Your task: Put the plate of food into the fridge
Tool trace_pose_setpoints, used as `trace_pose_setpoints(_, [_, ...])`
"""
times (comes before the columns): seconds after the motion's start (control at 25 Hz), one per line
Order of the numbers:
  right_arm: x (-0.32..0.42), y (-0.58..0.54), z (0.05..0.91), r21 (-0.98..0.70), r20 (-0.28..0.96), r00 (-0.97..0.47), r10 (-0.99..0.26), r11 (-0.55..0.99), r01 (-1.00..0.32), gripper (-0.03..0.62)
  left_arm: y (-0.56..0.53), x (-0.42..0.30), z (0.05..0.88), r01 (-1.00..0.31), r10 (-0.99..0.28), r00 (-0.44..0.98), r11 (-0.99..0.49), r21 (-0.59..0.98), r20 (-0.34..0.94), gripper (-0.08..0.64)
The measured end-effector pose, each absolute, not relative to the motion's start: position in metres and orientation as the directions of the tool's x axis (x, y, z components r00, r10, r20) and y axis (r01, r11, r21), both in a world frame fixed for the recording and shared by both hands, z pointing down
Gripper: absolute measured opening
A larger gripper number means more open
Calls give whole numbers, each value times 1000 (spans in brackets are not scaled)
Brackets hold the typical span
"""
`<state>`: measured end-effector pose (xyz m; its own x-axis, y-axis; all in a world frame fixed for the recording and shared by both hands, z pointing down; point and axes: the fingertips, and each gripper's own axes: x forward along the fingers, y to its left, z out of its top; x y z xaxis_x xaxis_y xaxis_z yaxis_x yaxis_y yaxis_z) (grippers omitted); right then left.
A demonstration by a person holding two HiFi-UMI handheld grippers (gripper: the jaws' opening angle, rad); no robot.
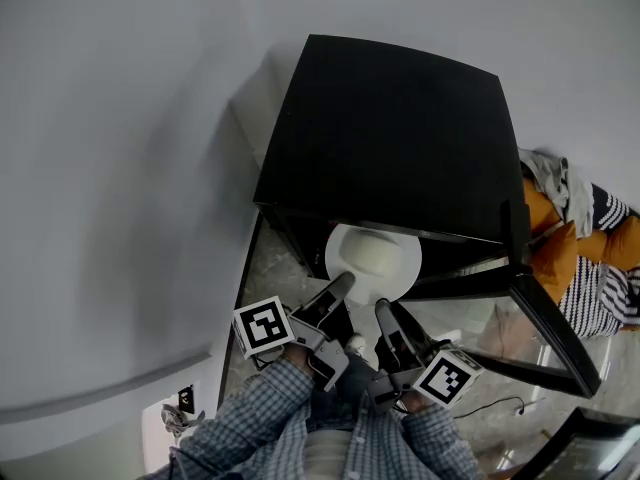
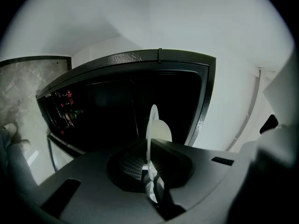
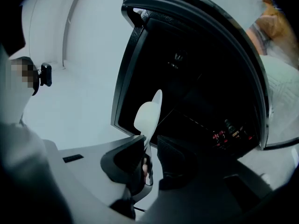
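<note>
One plate (image 1: 408,270), one pale food mound (image 1: 374,254) on it, at the mouth of one open black fridge (image 1: 390,133). My left claw (image 1: 341,286) and right claw (image 1: 383,310) both clamp its near rim

- No word, number or brand name can be read in any view, neither on the black fridge (image 1: 390,128) nor on the white plate (image 1: 405,273).
- The only signs are black-and-white square markers. One is on the cube (image 1: 264,328) of the left gripper (image 1: 345,283) and one on the cube (image 1: 447,378) of the right gripper (image 1: 383,310). They are patterns, not letters.
- Small red-marked things (image 2: 65,101) in the fridge's dark inside may carry labels, but they are too small and dim to read.
</note>
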<state>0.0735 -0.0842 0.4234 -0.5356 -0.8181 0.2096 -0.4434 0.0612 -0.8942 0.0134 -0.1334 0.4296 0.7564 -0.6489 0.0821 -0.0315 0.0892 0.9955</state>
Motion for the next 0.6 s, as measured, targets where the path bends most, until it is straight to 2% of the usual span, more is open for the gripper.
trace_pose_setpoints(0.6, [70,-112,438,-938,183,-522,-833,11,-346,41,-151,22,449,-31,-649,753,126,992,106,21])
